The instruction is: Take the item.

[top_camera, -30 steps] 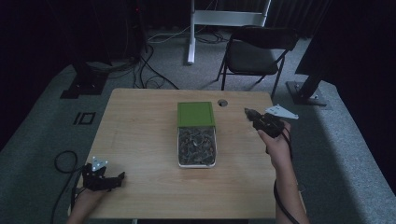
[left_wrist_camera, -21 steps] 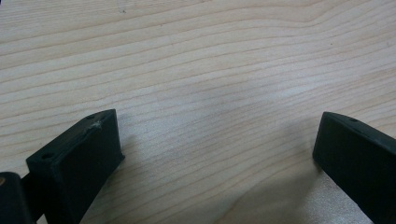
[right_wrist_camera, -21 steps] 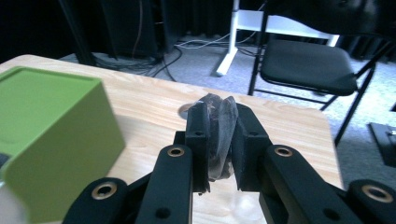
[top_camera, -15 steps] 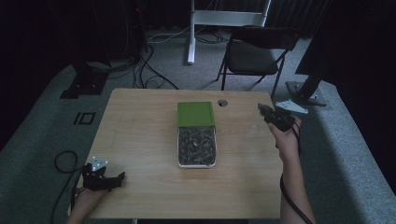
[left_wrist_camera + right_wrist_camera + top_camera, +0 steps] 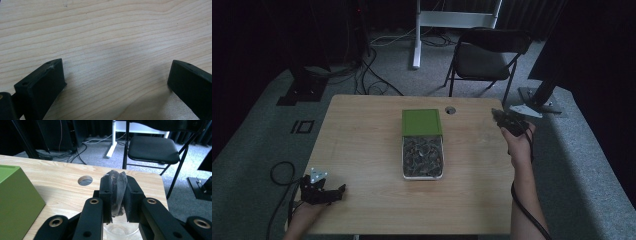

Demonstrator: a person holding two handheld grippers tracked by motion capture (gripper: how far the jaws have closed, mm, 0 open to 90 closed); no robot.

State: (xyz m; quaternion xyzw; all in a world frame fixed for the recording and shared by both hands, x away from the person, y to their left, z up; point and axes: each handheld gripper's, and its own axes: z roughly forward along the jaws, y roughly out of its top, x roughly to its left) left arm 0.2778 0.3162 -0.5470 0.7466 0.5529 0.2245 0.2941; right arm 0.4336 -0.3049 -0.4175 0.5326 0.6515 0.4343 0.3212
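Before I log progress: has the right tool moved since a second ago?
Yes. The right tool has shifted rightward, away from the green box, toward the table's right edge.

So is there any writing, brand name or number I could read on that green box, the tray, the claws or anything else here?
No readable text anywhere.
Green box: plain lid, no label.
Tray of dark pieces: no markings to make out.
Right claw, shut on a dark piece: bare black plastic.
Left claw, open over the table: no lettering.
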